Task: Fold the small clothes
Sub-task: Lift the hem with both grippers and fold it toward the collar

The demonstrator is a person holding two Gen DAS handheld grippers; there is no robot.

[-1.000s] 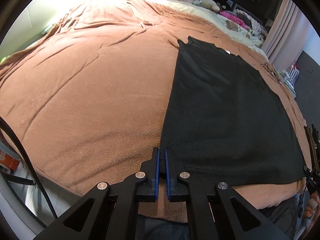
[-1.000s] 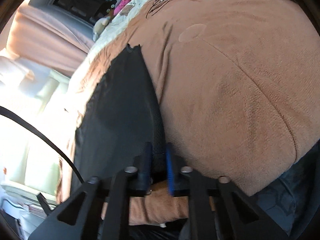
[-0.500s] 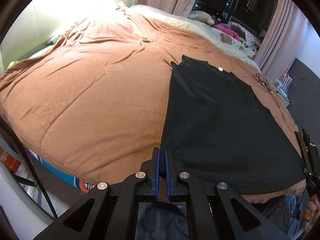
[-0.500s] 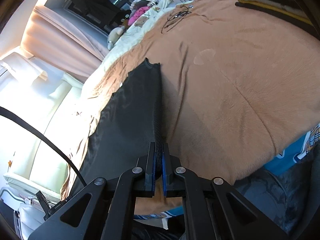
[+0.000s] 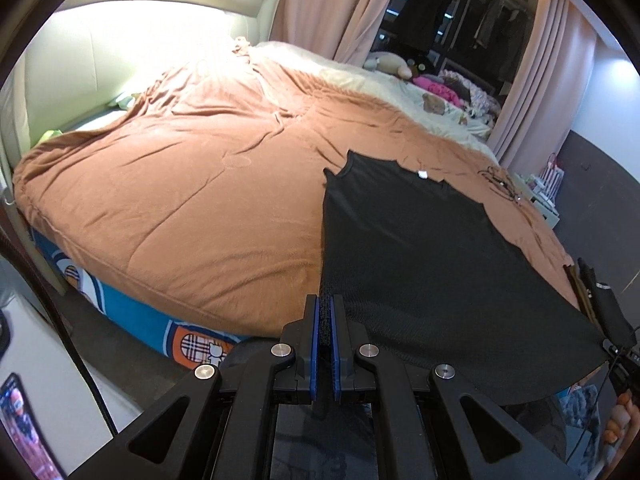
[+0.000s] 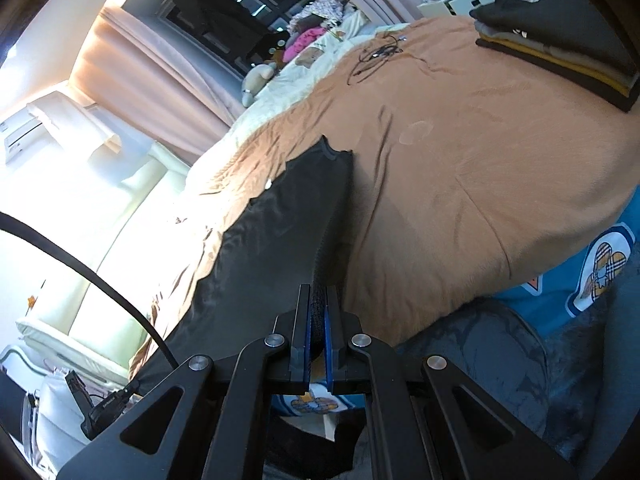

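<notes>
- Left gripper [image 5: 324, 320] w/ jaws pinched tight on one hem corner of the black sleeveless top [image 5: 420, 248]; right gripper [image 6: 318, 320] doing the same on the other hem corner, jaws fully closed on cloth.
- Top is hanging stretched between the two grips – hem end raised off the brown blanket [image 5: 192, 200], neck end w/ white label [image 5: 422, 175] resting flat further up the bed.
- Risk: thin knit is sitting in a narrow bite, esp. on the right where the edge is bunching into a rope; a jerk could be pulling it free, dropping one corner & skewing the fold.
- Risk: hands drifting apart unevenly – hem going slack or diagonal, crease landing crooked.
- Risk: neck end dragging along the fuzzy blanket & rucking up instead of staying put.
- Tangle of dark cable [image 6: 376, 54] and the stack of folded clothes [image 6: 560, 40] are lying well apart from the top; prob. no snag unless the carry is swinging wide.
- Materials: top is matte black, fine ribbed-looking knit, limp, scalloped at arm/neck openings. Blanket is plush, soft, lightly wrinkled, stitched in panels. Gripper pads are blue, flat, set in rigid black fingers.
</notes>
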